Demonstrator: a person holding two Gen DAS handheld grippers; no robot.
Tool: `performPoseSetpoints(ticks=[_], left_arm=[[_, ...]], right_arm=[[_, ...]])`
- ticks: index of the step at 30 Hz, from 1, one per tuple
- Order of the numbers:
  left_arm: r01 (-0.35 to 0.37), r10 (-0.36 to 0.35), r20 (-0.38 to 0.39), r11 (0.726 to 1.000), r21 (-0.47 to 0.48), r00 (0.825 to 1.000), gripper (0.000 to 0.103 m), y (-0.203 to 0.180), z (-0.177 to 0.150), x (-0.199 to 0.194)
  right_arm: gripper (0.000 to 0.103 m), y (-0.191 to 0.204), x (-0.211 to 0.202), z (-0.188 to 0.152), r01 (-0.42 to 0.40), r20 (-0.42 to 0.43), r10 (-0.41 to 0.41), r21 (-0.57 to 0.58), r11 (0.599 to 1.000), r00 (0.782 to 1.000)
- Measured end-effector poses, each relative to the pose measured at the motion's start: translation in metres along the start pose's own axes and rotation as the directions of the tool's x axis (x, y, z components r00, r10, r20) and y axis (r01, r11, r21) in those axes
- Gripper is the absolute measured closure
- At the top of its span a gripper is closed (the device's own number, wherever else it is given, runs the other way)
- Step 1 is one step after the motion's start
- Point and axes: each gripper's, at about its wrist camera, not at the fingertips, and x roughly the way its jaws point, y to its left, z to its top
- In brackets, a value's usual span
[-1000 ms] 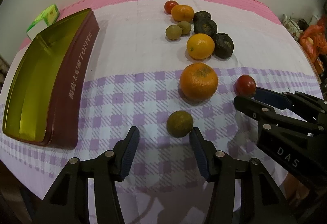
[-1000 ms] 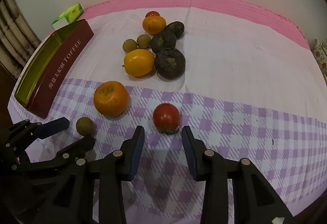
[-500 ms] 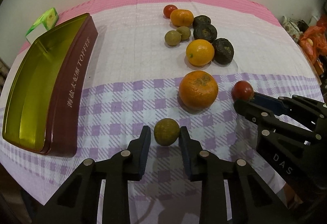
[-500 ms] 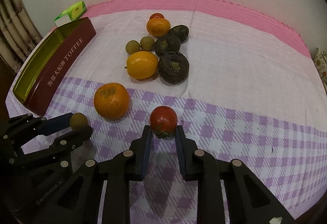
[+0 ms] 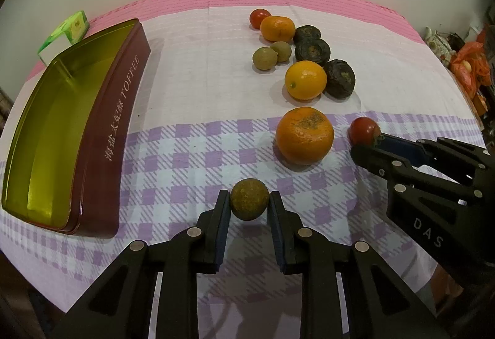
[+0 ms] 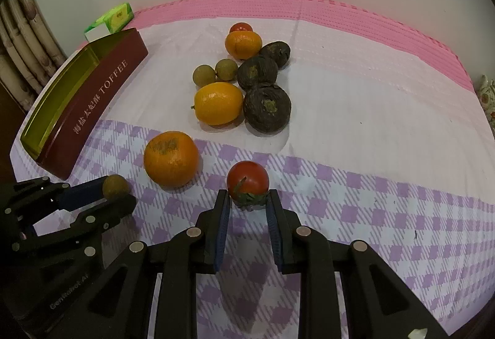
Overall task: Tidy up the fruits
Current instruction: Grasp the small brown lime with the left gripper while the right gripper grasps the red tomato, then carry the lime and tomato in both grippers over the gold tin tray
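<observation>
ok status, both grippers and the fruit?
Left gripper shut on small brown fruit. Right gripper shut on near tomato. Both fruits low over the tablecloth. Toffee tin open, empty; path clear.

The right tool [image 6: 248,199] clamps a red tomato [image 6: 247,181]; the left tool [image 6: 119,193] grips a brown longan [image 6: 115,186].

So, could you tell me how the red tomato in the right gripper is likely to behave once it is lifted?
The tomato is round and glossy, so it may slip or roll if released. The right gripper pinches only its lower, calyx end, so it could pivot. It looks small, probably light, and possibly easy to bruise.
</observation>
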Motion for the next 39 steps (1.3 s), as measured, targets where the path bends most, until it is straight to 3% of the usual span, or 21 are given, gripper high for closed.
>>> performPoseSetpoints(ticks=[11,29,39], left_arm=[[-0.021,0.021,-0.007,1.0,0.0,1.0,0.077,0.001,0.0,-0.001],[-0.016,0.016,-0.007,1.0,-0.011,1.0,0.077,0.007,0.0,-0.003],[-0.012,0.014,0.056,1.0,-0.02,0.998,0.077,0.019,0.012,-0.029]], right_arm=[[0.078,-0.006,-0.001,-0.001,-0.035,0.01,0.035,0.03,0.999,0.999],[0.079,0.004,0.001,0.002,0.014,0.0,-0.014,-0.008,1.0,1.0],[0.079,0.006,-0.015,0.012,0.023,0.034,-0.023,-0.003,1.0,0.999]])
